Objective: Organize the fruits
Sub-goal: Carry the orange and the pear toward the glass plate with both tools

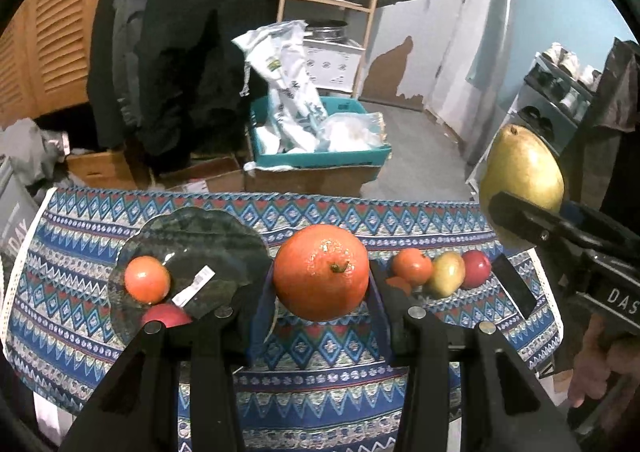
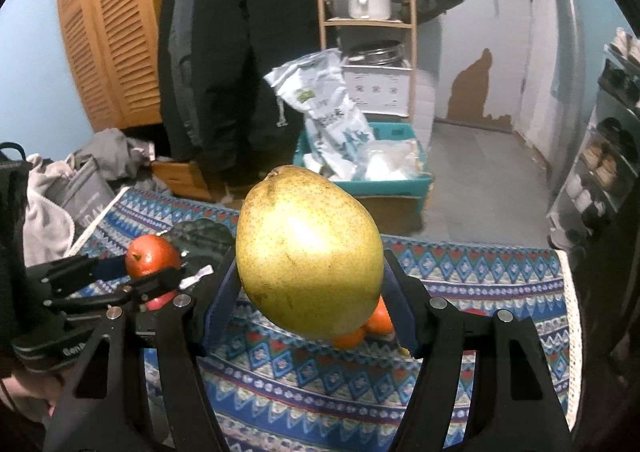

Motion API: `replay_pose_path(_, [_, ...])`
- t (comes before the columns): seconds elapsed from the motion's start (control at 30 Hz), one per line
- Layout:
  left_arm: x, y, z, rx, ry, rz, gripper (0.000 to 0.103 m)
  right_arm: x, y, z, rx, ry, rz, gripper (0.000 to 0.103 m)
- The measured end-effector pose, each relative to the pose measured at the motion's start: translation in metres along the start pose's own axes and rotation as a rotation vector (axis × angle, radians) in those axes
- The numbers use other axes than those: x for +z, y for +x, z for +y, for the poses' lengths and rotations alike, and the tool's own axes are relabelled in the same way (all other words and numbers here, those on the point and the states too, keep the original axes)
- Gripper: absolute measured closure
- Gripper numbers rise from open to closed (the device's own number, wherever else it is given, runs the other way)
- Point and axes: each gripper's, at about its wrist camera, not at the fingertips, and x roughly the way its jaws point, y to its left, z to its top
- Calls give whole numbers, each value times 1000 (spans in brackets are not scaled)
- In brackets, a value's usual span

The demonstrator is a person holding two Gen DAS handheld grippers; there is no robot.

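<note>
Right gripper [image 1: 520, 211] reads "DAS", rest apparently cropped.

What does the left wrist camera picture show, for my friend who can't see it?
The left gripper holds a big orange between its fingers, above a table with a patterned blue cloth. A dark glass plate on the left holds a small orange fruit and a red one. At far right, the right gripper holds up a yellow-green pear.
</note>
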Motion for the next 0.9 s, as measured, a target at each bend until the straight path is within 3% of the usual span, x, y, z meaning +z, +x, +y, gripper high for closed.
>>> replay_pose_path(0.67, [-12,10,79,77,-131,45,59,18,72,70,100,-80,113,35])
replay_pose_path(0.9, [-28,30,106,79,-200,112,59,17,107,93,126,-94,172,35])
